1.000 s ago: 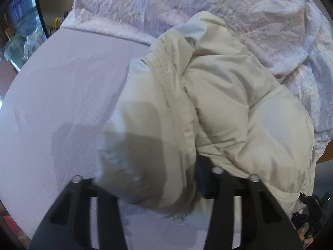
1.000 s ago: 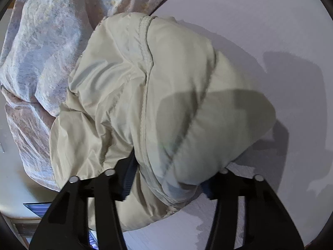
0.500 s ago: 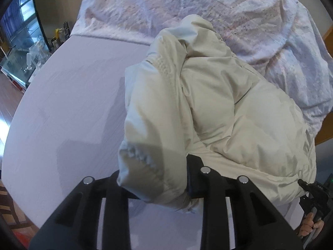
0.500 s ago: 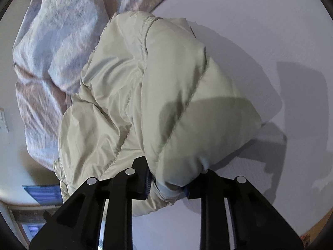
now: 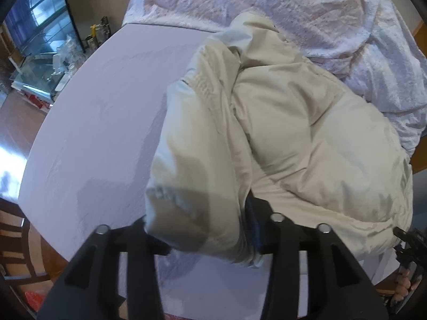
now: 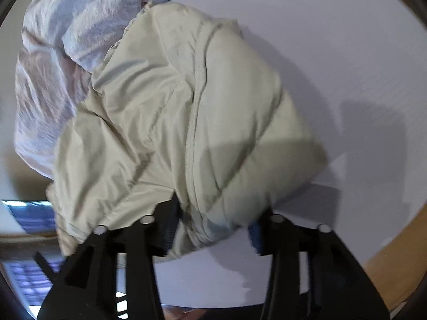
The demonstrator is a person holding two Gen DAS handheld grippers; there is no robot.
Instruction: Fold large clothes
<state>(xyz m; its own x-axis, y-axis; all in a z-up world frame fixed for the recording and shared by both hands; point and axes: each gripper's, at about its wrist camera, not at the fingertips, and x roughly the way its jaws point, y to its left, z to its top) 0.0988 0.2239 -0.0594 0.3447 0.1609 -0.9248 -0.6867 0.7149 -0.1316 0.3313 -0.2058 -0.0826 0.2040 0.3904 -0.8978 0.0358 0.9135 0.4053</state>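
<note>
We have a cream puffer jacket (image 5: 280,133) bunched on the pale lilac bed sheet (image 5: 101,112), one padded end between each gripper's fingers.

The jacket lies in a rumpled mound, its far side against a crumpled floral duvet (image 5: 307,8). Our left gripper (image 5: 197,234) straddles a puffy fold; its jaws have just been opening, and the fabric still fills the gap and touches both fingers. Our right gripper (image 6: 213,226) has likewise just been opening around another padded fold, half-wide, the cloth bulging between its fingers. Wooden floor (image 5: 16,122) shows past the bed's edge.
</note>
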